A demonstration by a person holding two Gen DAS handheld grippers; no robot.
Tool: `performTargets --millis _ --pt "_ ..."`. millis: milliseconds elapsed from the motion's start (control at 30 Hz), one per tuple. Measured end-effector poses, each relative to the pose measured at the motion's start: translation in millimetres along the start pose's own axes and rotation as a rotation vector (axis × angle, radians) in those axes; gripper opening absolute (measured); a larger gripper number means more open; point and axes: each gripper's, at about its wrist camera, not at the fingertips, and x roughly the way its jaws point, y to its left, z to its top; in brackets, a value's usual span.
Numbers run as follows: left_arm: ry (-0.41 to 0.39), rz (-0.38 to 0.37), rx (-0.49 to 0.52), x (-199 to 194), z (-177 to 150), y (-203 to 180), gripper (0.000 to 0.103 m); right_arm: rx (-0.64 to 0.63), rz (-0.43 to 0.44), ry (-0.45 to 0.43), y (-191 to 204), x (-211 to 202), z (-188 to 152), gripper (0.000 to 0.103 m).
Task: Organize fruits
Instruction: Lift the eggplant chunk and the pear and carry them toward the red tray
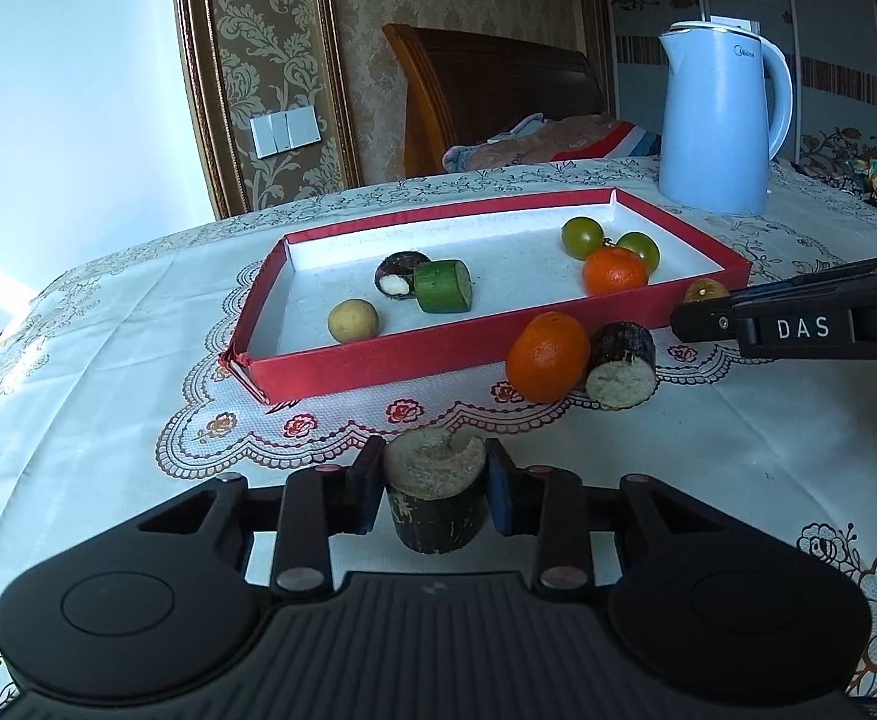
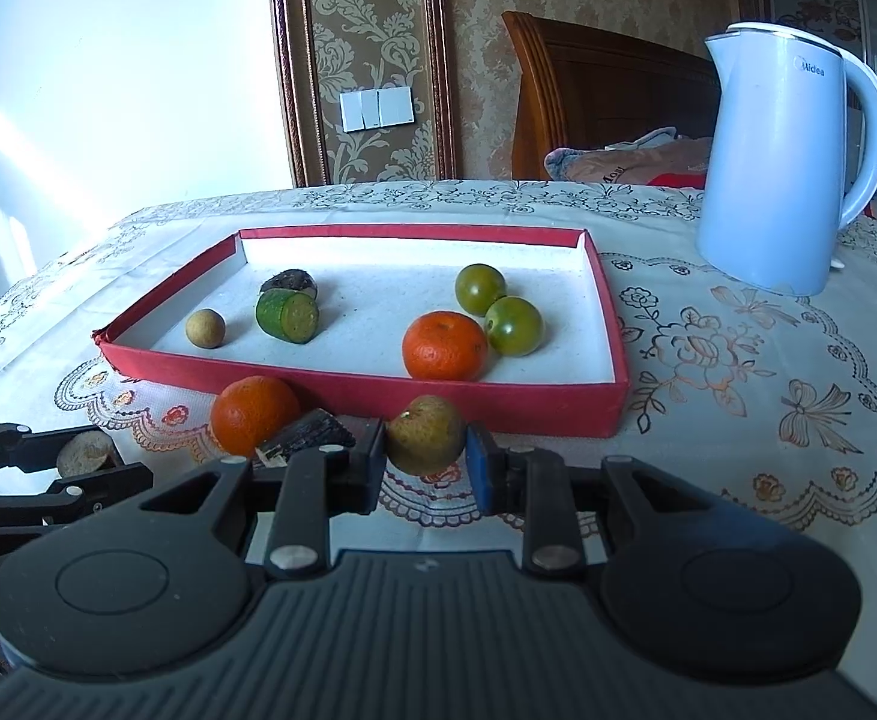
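Left wrist view: the left gripper (image 1: 432, 489) clamps a dark stub (image 1: 435, 495) by its sides near the cut top, before the red tray (image 1: 378, 360); it looks stiff and light. Right wrist view: the right gripper (image 2: 426, 462) pinches a round brownish fruit (image 2: 426, 435) just before the tray; smooth, likely to slip, so it is best held across the middle.

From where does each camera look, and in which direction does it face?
Left wrist: sits on the left gripper, faces the red tray; its fingers clamp a dark sugarcane piece.
Right wrist: sits on the right gripper, faces the same tray; its fingers clamp a brownish fruit.
Shared: tray, kettle, loose orange.
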Motion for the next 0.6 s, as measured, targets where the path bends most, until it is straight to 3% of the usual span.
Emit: performTargets --millis 233,600 --pt "-0.052 -0.027 -0.025 -6.2 20.8 -2.1 0.034 0.005 0.0 -0.016 -1.1 -3.5 3.5 0.027" --pt "-0.064 -0.035 -0.13 24.5 61.6 2.6 0.034 -0.011 -0.022 -0.014 -1.4 8.7 24.4 0.027"
